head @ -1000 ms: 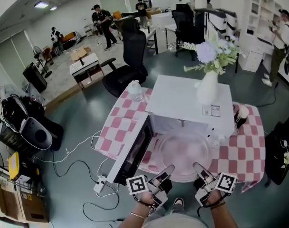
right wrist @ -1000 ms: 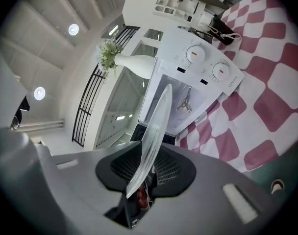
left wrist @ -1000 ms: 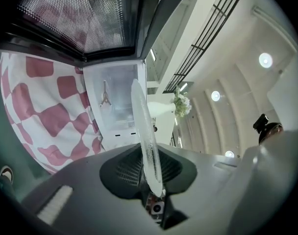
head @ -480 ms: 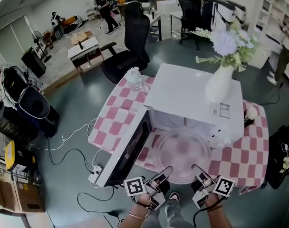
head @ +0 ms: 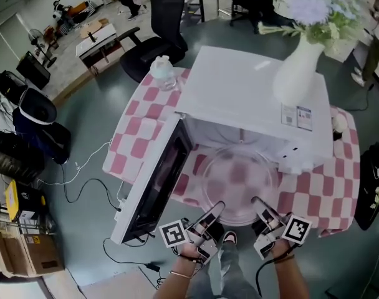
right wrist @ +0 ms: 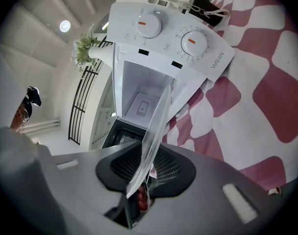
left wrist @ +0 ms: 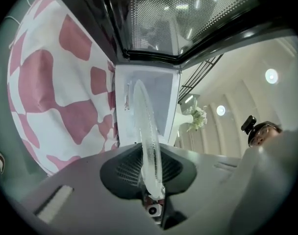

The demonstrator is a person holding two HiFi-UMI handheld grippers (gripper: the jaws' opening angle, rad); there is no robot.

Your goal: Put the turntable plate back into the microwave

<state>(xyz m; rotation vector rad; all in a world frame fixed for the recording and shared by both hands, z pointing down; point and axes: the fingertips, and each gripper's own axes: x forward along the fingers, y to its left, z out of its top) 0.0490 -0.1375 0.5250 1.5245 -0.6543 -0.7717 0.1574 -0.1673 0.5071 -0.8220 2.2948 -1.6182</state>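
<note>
Clear turntable plate (head: 239, 182) held level just in front of the open microwave (head: 252, 92), over the checked cloth (head: 136, 136); far rim at the opening, can't tell if it's inside; left gripper (head: 213, 212) clamped on the near-left rim, right gripper (head: 260, 207) on the near-right rim; gripper views show the plate edge-on only; glass see-through, outline faint; door (head: 152, 185) open at left; vase (head: 298, 67) on top, flowers cut off.

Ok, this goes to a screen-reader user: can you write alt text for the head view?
Seen from above, the left gripper and right gripper clamp the near rim of a glass turntable plate in front of an open white microwave on a pink-checked tablecloth; a flower vase stands on top.
</note>
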